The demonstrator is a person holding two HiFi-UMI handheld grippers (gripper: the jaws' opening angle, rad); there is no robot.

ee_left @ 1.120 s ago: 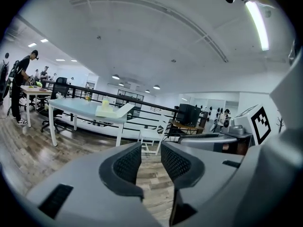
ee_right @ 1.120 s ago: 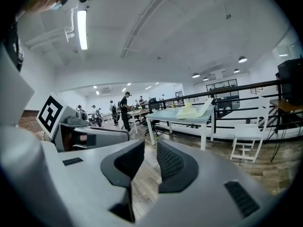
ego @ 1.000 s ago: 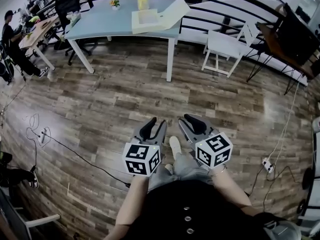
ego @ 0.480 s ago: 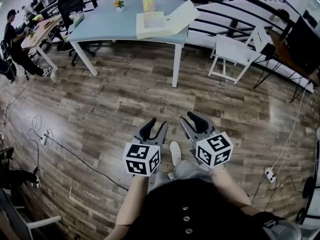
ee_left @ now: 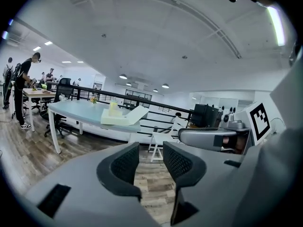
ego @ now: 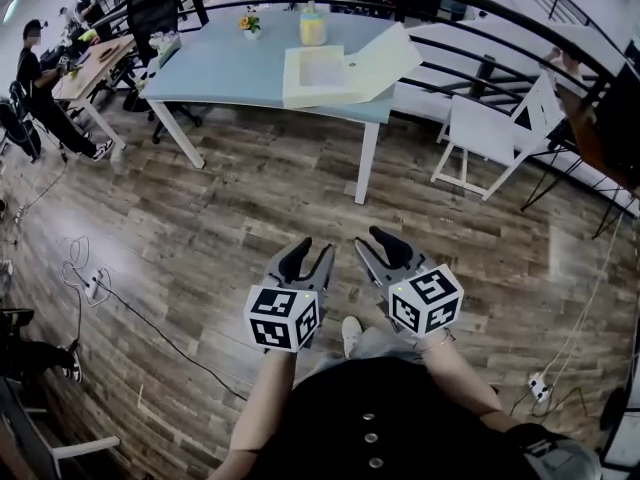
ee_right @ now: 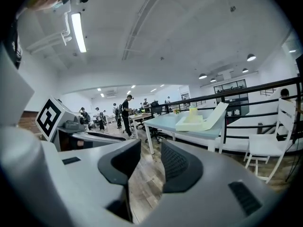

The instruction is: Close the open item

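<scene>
A pale yellow box (ego: 318, 76) lies on the light blue table (ego: 230, 63) ahead, its lid (ego: 385, 60) swung open and leaning to the right. It also shows far off as the box (ee_left: 120, 118) in the left gripper view and the box (ee_right: 196, 122) in the right gripper view. Both grippers hang over the wooden floor in front of the person, well short of the table. The left gripper (ego: 308, 256) is open with nothing between its jaws. The right gripper (ego: 378, 243) has empty jaws that are opening.
A yellow cup (ego: 313, 28) and a small flower pot (ego: 250, 23) stand behind the box. A white chair (ego: 490, 133) is right of the table, with a black railing behind. A person (ego: 40, 78) stands at a desk far left. Cables and a power strip (ego: 92, 283) lie on the floor.
The table and box have come nearer and slid lower and to the right in the head view. Both grippers' jaws stand a little wider than before.
</scene>
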